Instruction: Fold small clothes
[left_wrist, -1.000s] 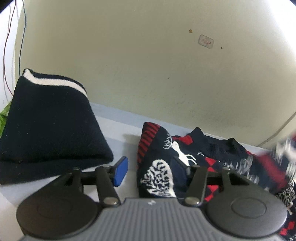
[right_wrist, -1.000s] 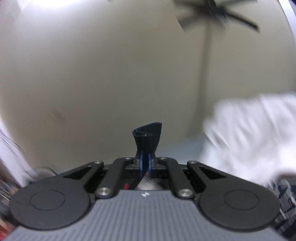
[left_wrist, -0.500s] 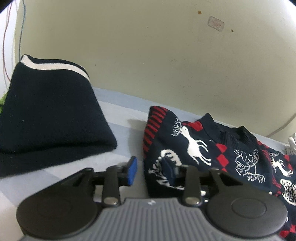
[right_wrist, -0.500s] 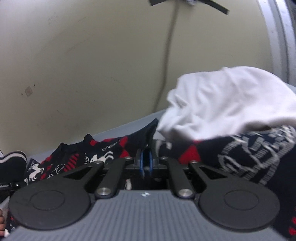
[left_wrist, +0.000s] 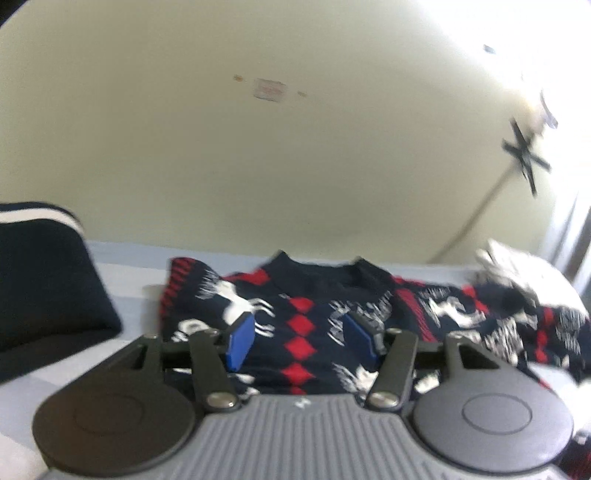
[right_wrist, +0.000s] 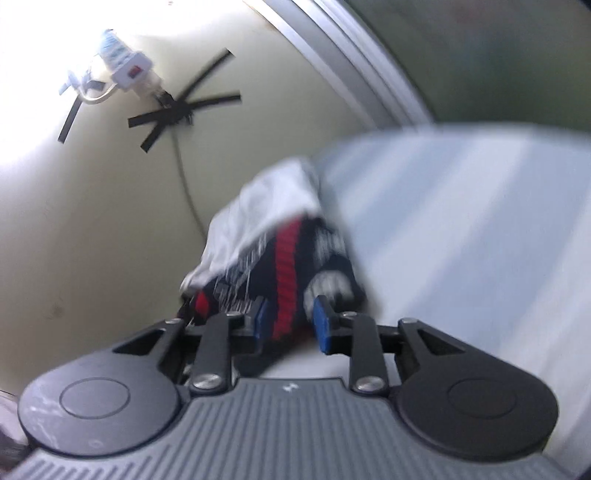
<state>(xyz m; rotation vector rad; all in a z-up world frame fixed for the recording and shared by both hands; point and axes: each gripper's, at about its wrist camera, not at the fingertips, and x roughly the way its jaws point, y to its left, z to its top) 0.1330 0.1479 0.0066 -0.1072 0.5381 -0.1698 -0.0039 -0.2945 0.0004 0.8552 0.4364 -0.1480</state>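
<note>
left tongs (left_wrist: 297, 338) are apart, blue pads (left_wrist: 240, 341) low over the navy/red reindeer sweater (left_wrist: 303, 314), gripping nothing. right tongs (right_wrist: 290, 323) are apart too, pads either side of a sweater sleeve end (right_wrist: 286, 273); can't tell if touching, pic blurred. sweater lies spread on the pale blue striped bed (left_wrist: 125, 299), collar toward the wall (left_wrist: 258, 166). folded dark knit w/ white stripe (left_wrist: 40, 280) sits just left; white garment (right_wrist: 266, 206) on the sleeve at right.

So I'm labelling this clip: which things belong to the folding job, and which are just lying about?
In the job:
reindeer sweater
left gripper
right gripper

Lying about:
folded navy sweater
white garment
power strip on the wall
</note>
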